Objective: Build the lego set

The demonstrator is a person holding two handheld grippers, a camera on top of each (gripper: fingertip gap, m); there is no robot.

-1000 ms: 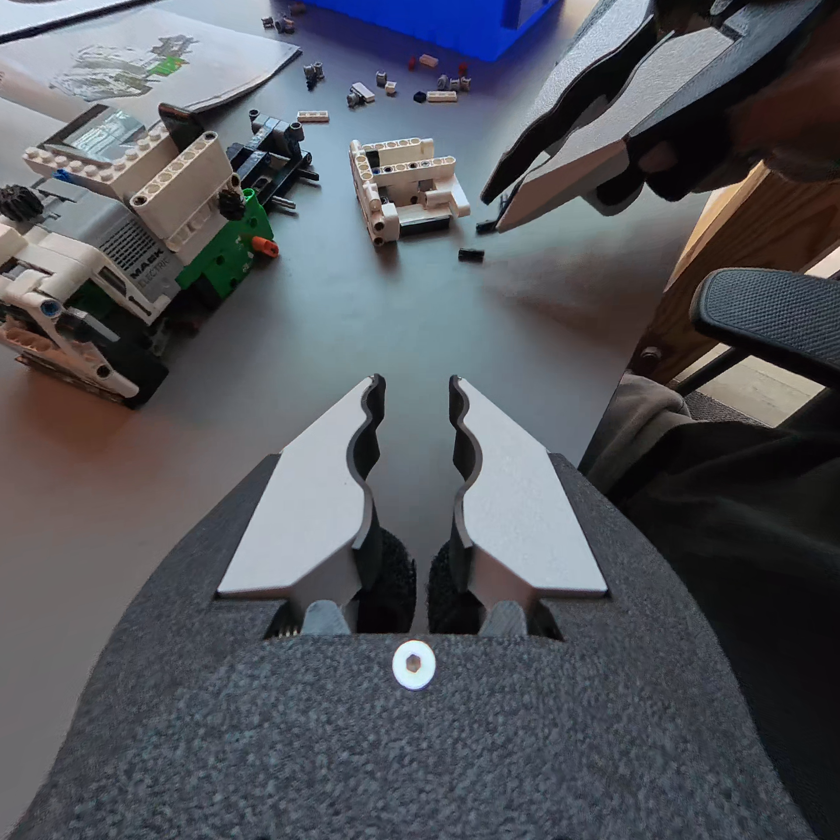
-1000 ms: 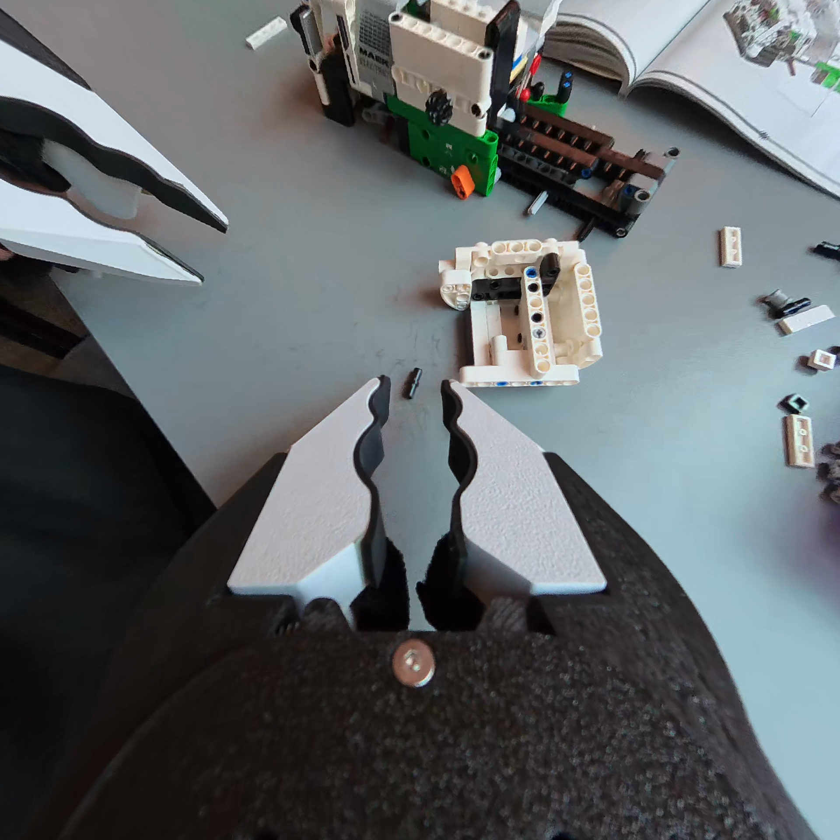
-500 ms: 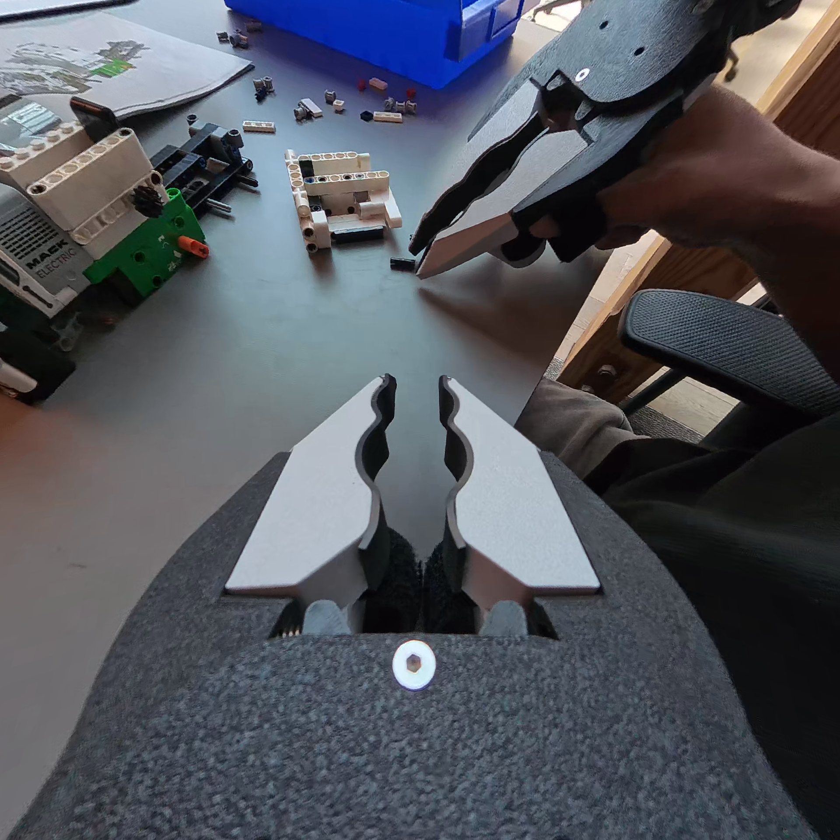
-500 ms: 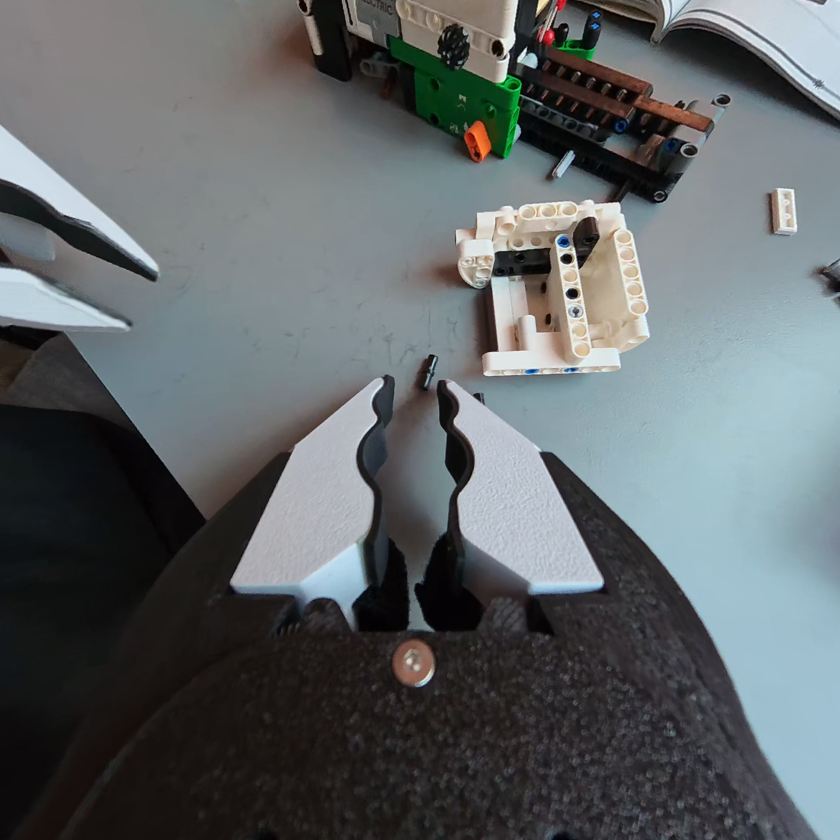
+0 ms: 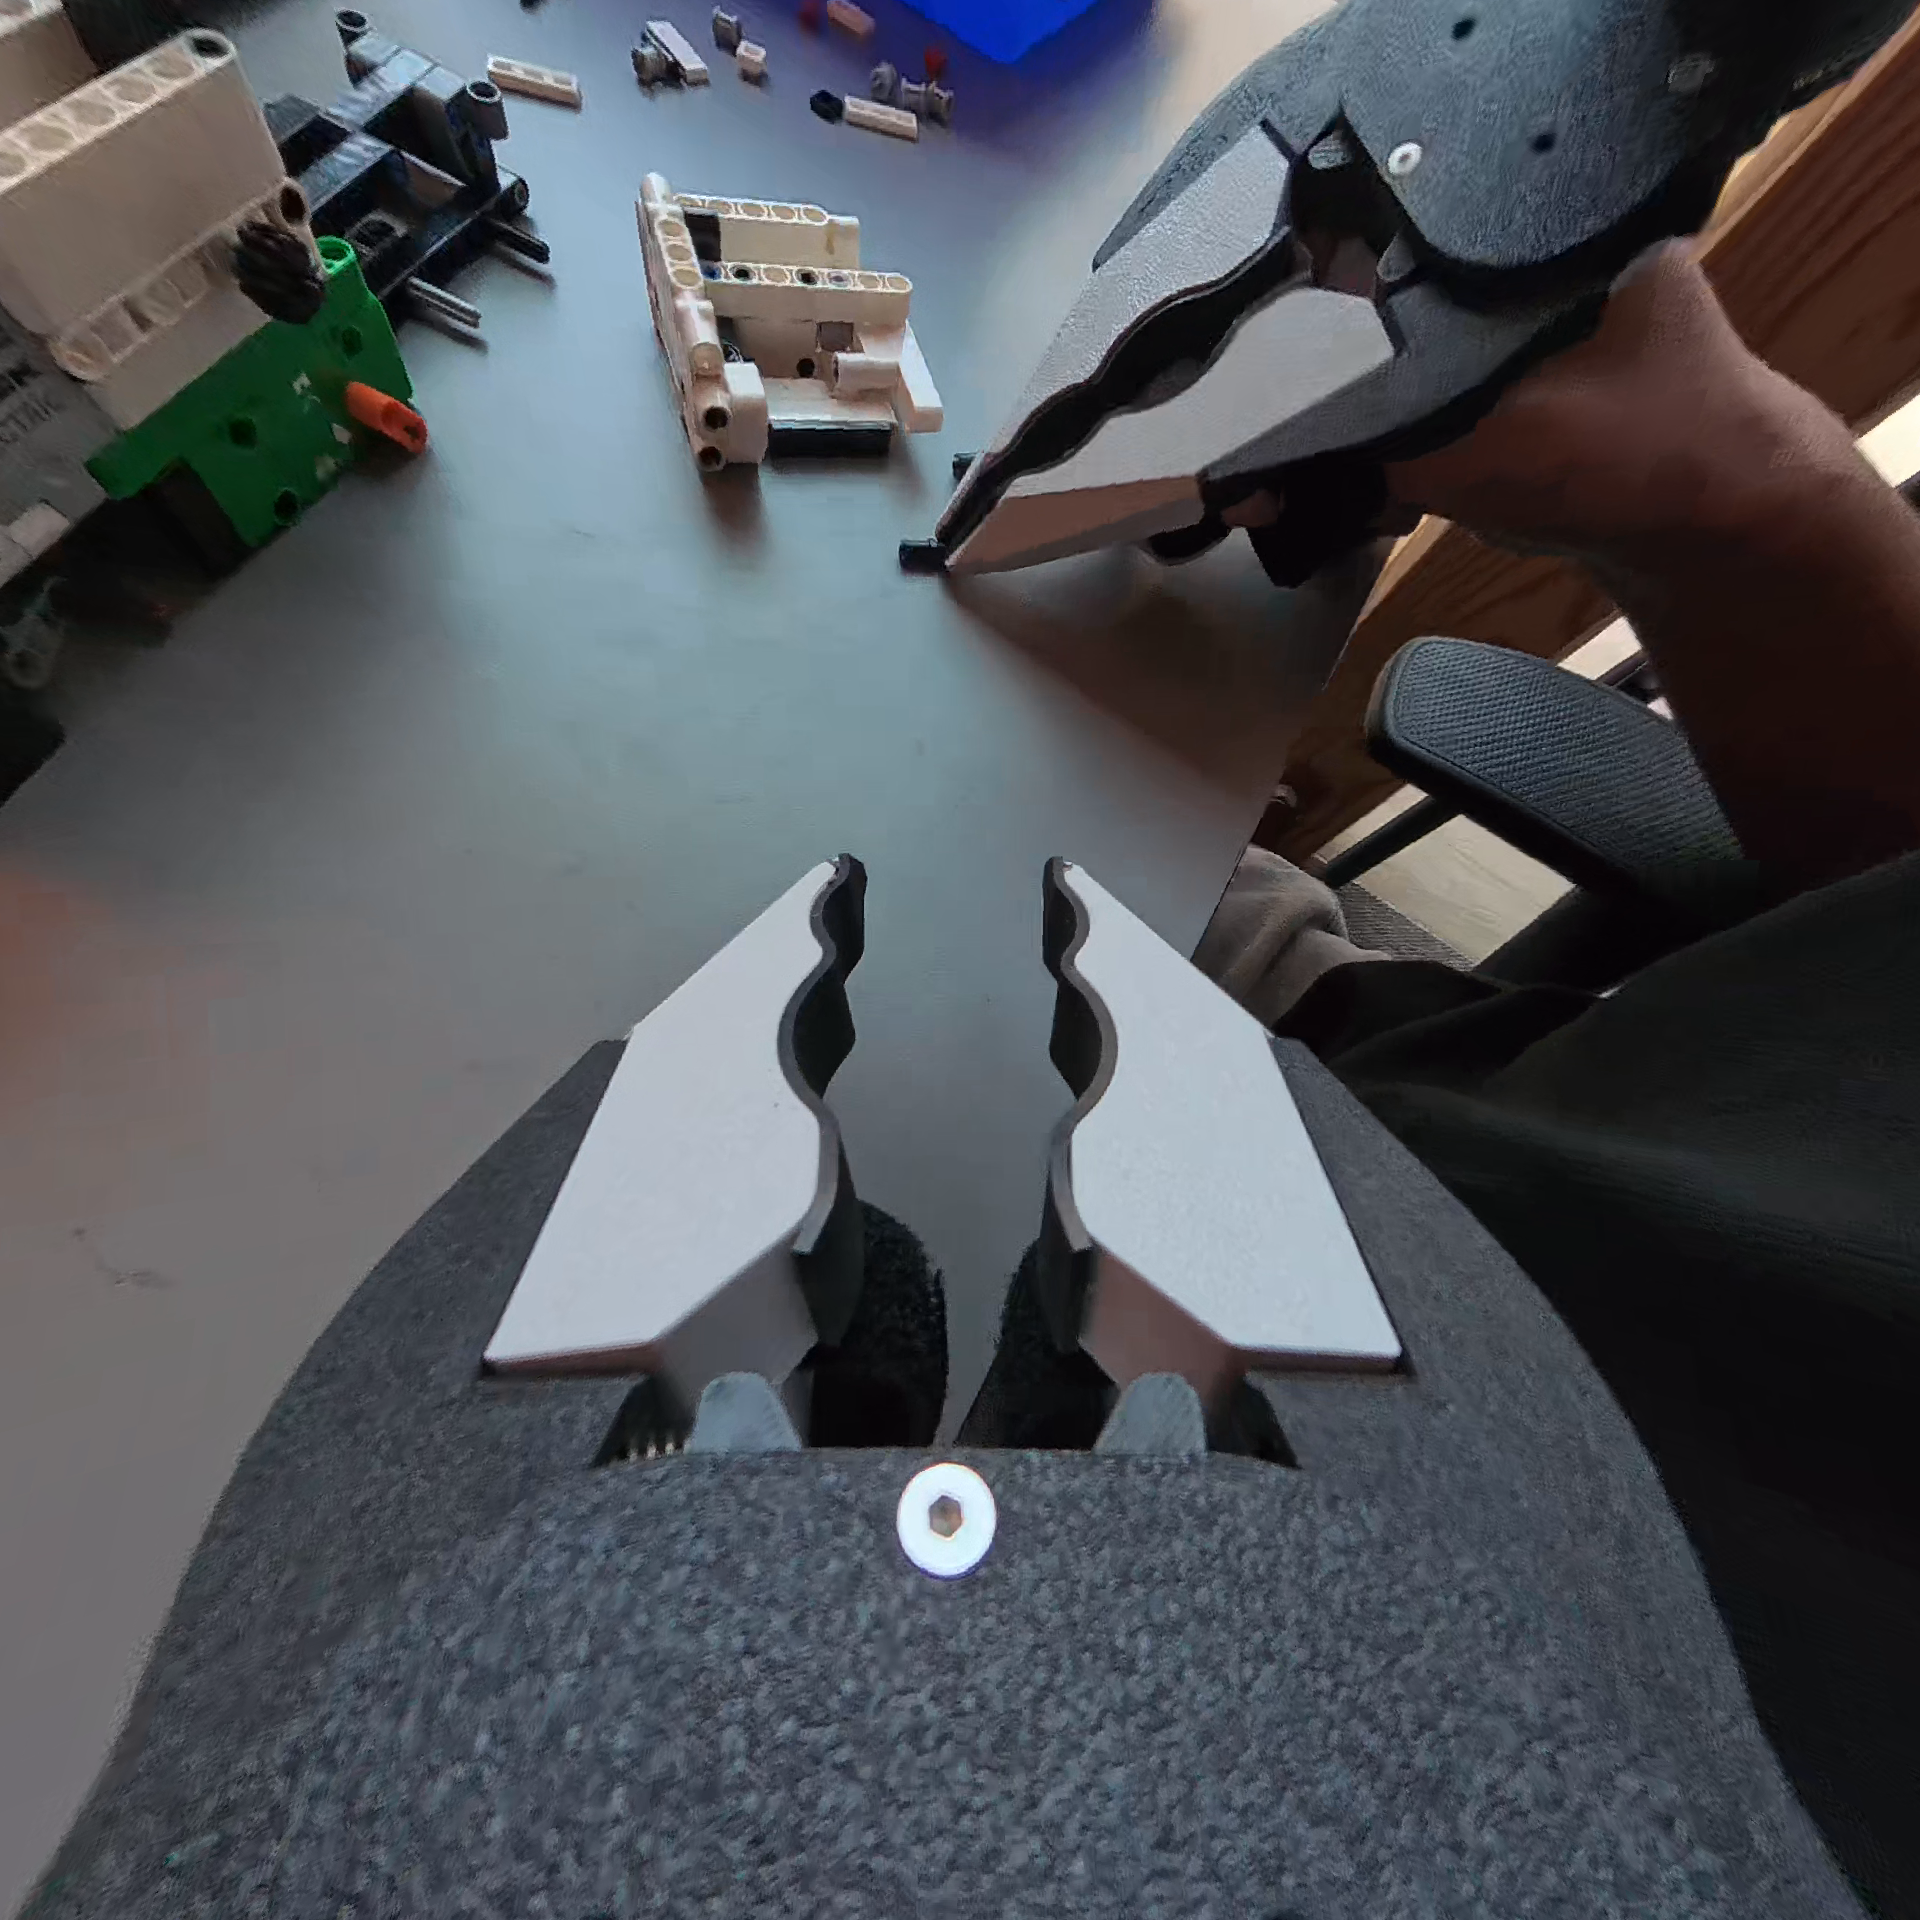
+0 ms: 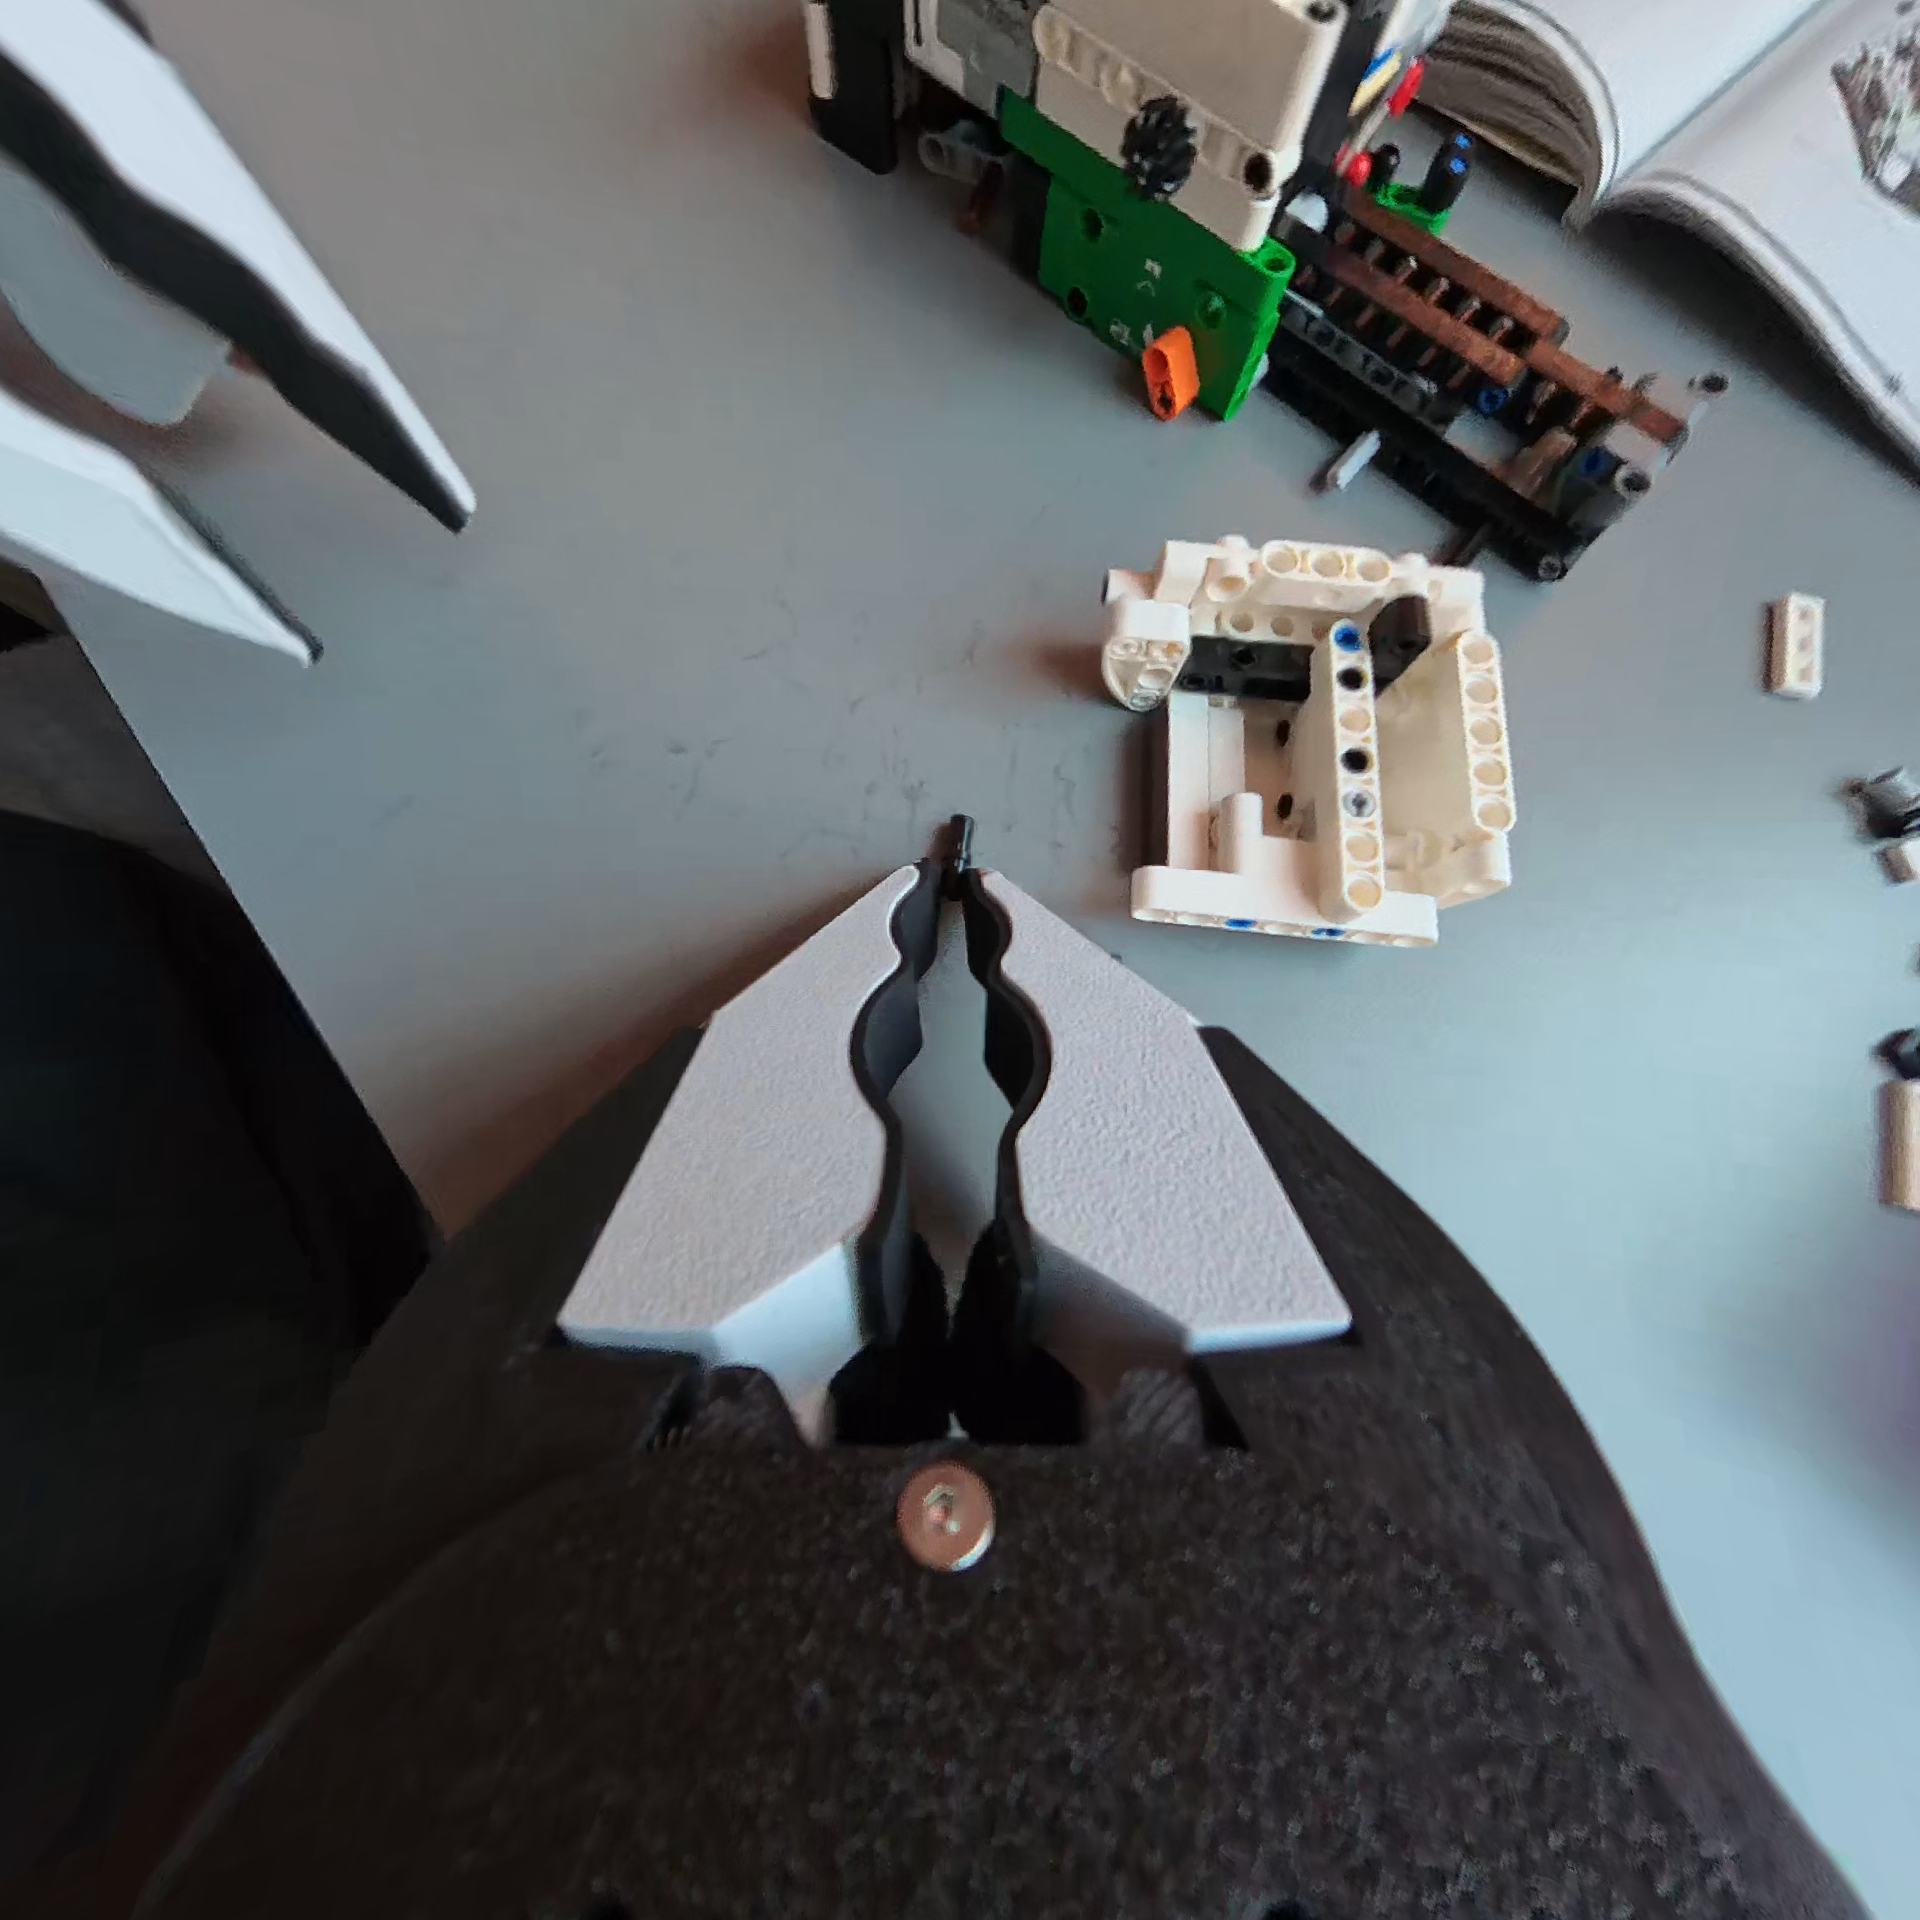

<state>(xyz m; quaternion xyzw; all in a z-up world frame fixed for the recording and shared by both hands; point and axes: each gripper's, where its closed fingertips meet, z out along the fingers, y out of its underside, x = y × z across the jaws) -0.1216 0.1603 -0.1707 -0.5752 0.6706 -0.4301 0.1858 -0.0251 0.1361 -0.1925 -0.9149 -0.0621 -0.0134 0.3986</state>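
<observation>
Where the right gripper [image 6: 954, 883] meets the grey table [image 6: 675, 623], its two tips are clenched on a small black pin [image 6: 957, 840], which lies flat on the surface and sticks out past the tips. In the left wrist view the same gripper [image 5: 951, 545] slants down to the table with its tips closed to a point, the pin [image 5: 916, 553] showing at their end; a bare hand [image 5: 1621, 447] grips its handle.

White frame piece [image 6: 1320, 727]: built of holed beams with a black part inside, flat on the table just right of the pin, apart from it; also seen in the left wrist view [image 5: 779, 332].

Truck model [image 6: 1153, 177]: white, green and black, with a black gear and an orange peg, farther back on the table; a black and brown chassis [image 6: 1455, 353] extends from it. Also in the left wrist view [image 5: 208, 343].

Instruction booklet [image 6: 1714, 187]: open, at the far right corner, behind the chassis.

Loose small bricks [image 5: 862, 99]: scattered at the far side of the table, near a blue bin [image 5: 1018, 21]; a tan plate [image 6: 1794, 644] lies right of the white frame.

Left gripper [image 5: 951, 883]: released, fingers well apart with nothing between them, held over the near part of the table, well apart from the pin. In the right wrist view its two fingers [image 6: 260, 364] enter from the left.

Chair armrest [image 5: 1538, 748]: black, beside the table edge.
</observation>
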